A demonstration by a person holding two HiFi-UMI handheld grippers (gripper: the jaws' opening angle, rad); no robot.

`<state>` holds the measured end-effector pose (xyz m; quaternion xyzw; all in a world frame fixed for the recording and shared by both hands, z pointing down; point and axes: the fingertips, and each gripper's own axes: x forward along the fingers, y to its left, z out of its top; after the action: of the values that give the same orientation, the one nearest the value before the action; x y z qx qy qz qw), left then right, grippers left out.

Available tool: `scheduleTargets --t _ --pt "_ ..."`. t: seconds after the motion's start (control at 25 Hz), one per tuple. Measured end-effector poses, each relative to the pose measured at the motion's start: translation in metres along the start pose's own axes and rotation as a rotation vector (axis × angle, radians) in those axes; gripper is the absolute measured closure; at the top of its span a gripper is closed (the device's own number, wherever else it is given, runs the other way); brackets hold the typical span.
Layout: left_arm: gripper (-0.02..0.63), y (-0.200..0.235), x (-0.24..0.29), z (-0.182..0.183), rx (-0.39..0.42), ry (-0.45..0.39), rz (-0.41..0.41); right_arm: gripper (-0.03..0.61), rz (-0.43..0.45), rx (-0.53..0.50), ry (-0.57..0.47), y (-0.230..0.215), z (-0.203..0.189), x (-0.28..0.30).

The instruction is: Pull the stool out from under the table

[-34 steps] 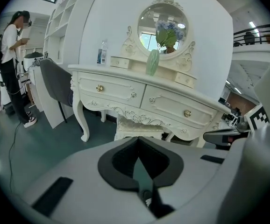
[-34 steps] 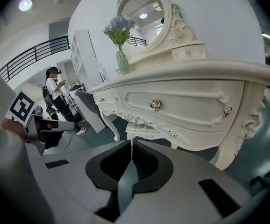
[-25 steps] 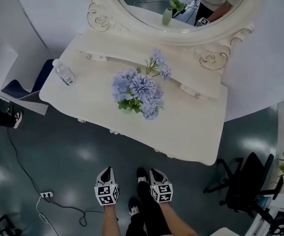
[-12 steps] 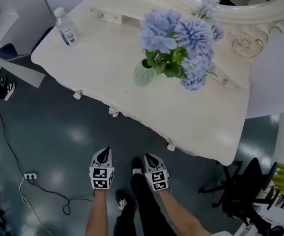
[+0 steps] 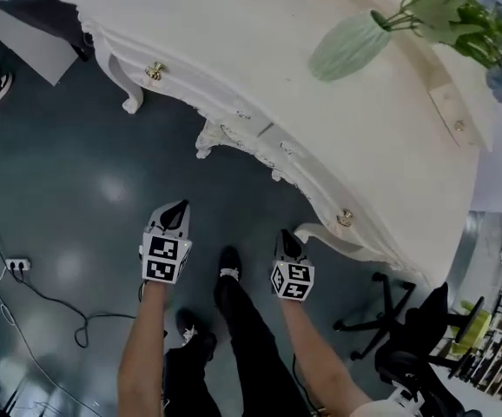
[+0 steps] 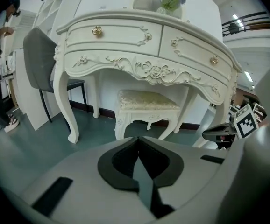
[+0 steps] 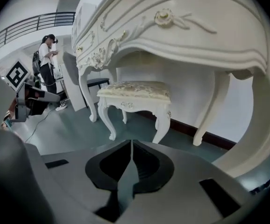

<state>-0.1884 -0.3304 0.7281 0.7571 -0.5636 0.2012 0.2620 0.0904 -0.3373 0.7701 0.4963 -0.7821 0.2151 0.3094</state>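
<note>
Fingers point(image 6: 120, 161) pressed together, empty, on left gripper point(image 6: 138, 140) and right gripper point(image 7: 132, 143), whose views alone show the stool point(image 6: 146, 100).

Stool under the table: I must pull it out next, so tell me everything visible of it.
The stool is cream-white and looks like painted wood, with a carved apron and curved legs. Its padded seat has pale patterned fabric. It stands upright on the dark floor, tucked under the table, between the table's legs. Only the floor touches it.
</note>
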Motion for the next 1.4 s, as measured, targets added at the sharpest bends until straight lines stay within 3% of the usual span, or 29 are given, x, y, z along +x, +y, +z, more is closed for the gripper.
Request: scheduleTargets --t 0.24,0.36,0.76,0.8,0.88,1.0,1.2,1.4 --pt "0.598 0.021 0.061 -0.002 0.044 -0.034 -0.015 0.528 -0.020 -0.009 -0.096 -0.021 0.012 0.060" --pt "0.598 0.024 0.090 -0.006 0.080 -0.034 -0.039 0.418 -0.028 0.027 -0.126 -0.034 0.017 0.082" --pt "0.592 0.064 0.167 -0.007 0.141 -0.149 -0.041 0.312 -0.062 0.059 -0.199 -0.092 0.009 0.152" --pt "0.567 0.066 0.173 -0.007 0.144 -0.160 -0.045 0.307 -0.057 0.052 -0.205 -0.094 0.008 0.158" --pt "0.436 0.068 0.186 -0.007 0.160 -0.172 -0.060 0.297 -0.054 0.050 -0.216 -0.100 0.007 0.167" --pt "0.306 0.070 0.205 -0.006 0.174 -0.181 -0.069 0.286 -0.053 0.068 -0.230 -0.110 0.005 0.177" --pt "0.258 0.066 0.229 0.002 0.191 -0.200 -0.093 0.278 -0.024 0.060 -0.251 -0.116 0.016 0.182" --pt "0.256 0.062 0.246 0.010 0.279 -0.189 -0.105 0.274 -0.057 0.063 -0.234 -0.131 0.033 0.193"
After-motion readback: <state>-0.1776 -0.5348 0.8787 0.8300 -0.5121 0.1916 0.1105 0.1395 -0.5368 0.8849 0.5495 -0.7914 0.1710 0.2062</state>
